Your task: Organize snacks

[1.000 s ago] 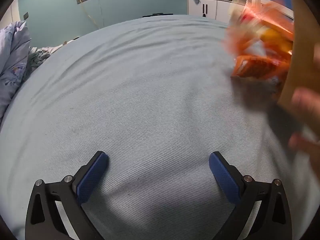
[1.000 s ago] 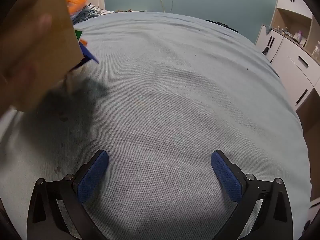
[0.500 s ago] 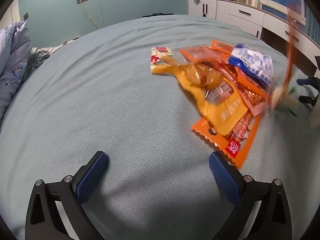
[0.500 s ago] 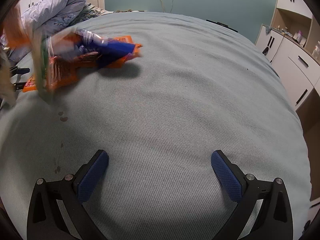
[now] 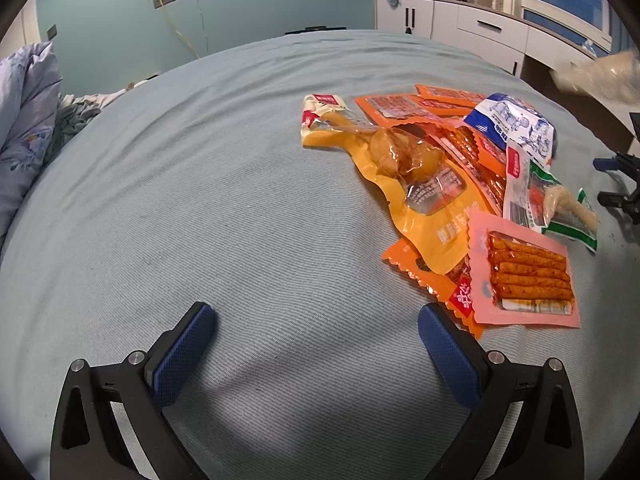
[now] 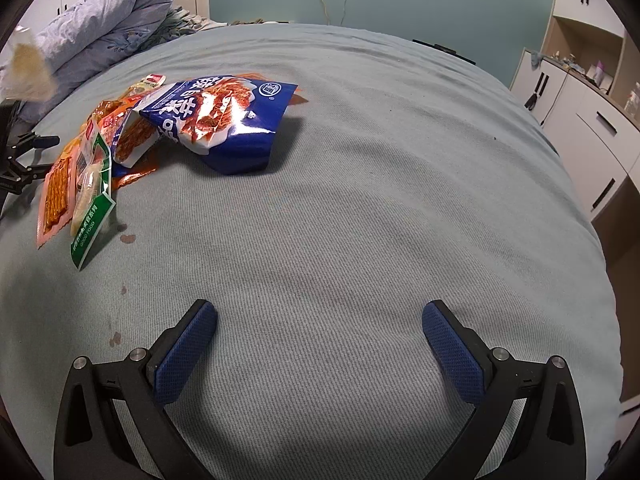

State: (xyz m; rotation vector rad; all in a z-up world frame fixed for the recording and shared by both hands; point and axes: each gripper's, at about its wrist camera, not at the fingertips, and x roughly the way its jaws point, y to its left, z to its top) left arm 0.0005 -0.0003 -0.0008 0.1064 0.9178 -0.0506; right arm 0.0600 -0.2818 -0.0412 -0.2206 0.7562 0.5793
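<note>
A pile of snack packets lies on the blue-grey bed. In the left wrist view it is ahead to the right: a yellow drumstick packet (image 5: 416, 176), a pink packet of spicy sticks (image 5: 524, 276), orange packets (image 5: 400, 106), a blue-and-white bag (image 5: 516, 124) and a green-edged packet (image 5: 560, 208). In the right wrist view the pile is at the far left, with the blue bag (image 6: 224, 120) on top, the green-edged packet (image 6: 92, 204) and the pink packet (image 6: 56, 196). My left gripper (image 5: 316, 352) and right gripper (image 6: 320, 356) are open and empty, apart from the pile.
A folded floral quilt (image 6: 100, 20) lies at the bed's far left. White cabinets (image 6: 580, 92) stand along the right. A blurred pale object (image 5: 600, 76) moves at the edge of view. Dark stains (image 6: 126, 238) mark the sheet. The other gripper's tips (image 5: 620, 184) show beside the pile.
A hand tipped a cardboard box and the snacks fell out onto the bed. The box and hand have left view and the pile has settled. Both grippers stayed still.
</note>
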